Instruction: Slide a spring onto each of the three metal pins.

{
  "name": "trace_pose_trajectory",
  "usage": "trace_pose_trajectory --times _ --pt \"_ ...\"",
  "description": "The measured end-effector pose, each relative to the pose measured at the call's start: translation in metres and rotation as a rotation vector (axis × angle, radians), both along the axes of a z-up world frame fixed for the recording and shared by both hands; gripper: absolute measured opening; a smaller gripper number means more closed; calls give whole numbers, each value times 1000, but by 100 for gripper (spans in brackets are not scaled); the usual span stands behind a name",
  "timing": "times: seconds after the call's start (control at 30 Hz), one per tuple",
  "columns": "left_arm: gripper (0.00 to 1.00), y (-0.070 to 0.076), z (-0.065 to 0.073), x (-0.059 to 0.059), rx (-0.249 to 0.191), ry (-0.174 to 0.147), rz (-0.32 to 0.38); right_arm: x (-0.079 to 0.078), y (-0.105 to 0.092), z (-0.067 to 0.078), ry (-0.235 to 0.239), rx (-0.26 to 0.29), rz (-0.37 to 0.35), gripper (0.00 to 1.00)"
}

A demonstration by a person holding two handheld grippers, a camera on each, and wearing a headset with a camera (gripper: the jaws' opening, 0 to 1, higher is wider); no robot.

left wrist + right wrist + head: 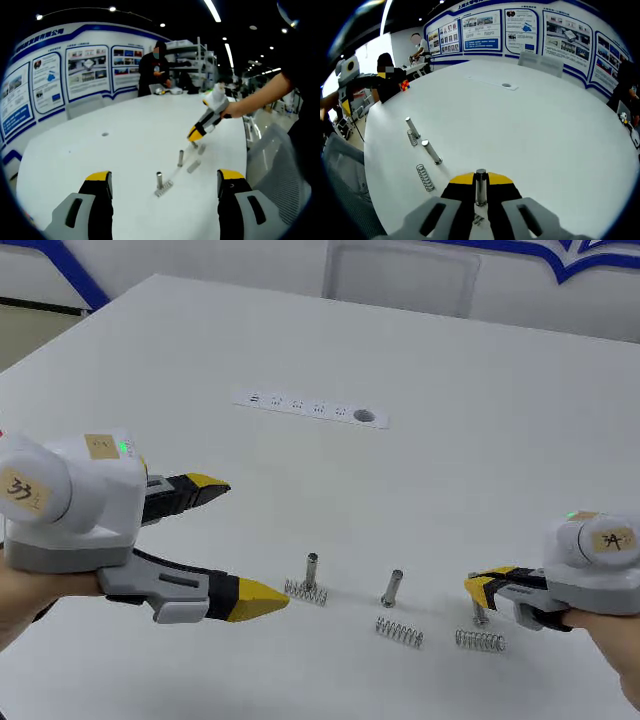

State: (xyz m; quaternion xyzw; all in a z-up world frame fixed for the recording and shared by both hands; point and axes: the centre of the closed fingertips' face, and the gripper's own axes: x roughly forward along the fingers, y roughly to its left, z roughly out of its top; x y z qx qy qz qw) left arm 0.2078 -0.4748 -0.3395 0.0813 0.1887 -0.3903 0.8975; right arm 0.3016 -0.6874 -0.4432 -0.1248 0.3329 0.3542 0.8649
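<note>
Three metal pins stand in a row on the white table: the left pin [311, 569], the middle pin [392, 587] and the right pin [480, 616]. A spring lies flat at each one's foot: the left spring [305, 592], the middle spring [399, 631] and the right spring [480, 641]. My right gripper [480, 589] is shut on the right pin [480, 186], which stands upright between its yellow tips. My left gripper [235, 540] hangs wide open to the left of the row with nothing between its jaws. It faces the left pin [159, 179] and its spring [163, 188].
A socket strip [310, 407] is set into the table [450, 460] beyond the pins. A grey chair [400, 275] stands at the far edge. A person [157, 70] stands at another table in the left gripper view. Racks and wall posters are behind.
</note>
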Motion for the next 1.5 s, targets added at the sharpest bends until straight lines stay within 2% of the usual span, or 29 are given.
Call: trace_pose_trajectory --times 0.37,0.43,0.6,0.8,0.97,1.1,1.33,1.5 --pt "89 0 -1 -4 15 5 -7 -2 -6 4 -54 36 -21 8" --pt "89 0 0 -5 13 5 -6 -2 -5 8 -88 61 -11 8" --pt "88 -1 -1 -6 16 8 -8 -6 -7 9 -90 88 -23 8" --pt "88 -3 -4 -8 27 15 -16 -6 -5 9 -91 47 5 8" --pt "88 -6 -3 -9 15 17 -19 -7 -4 9 -78 17 29 8" --pt "88 -7 -2 -8 15 12 -22 -6 -5 8 -61 21 21 9" --pt "88 -7 -2 -9 14 12 -25 -9 -8 6 -42 -41 37 9" --pt "88 -7 -3 -10 14 14 -24 -9 -7 5 -20 -37 36 9"
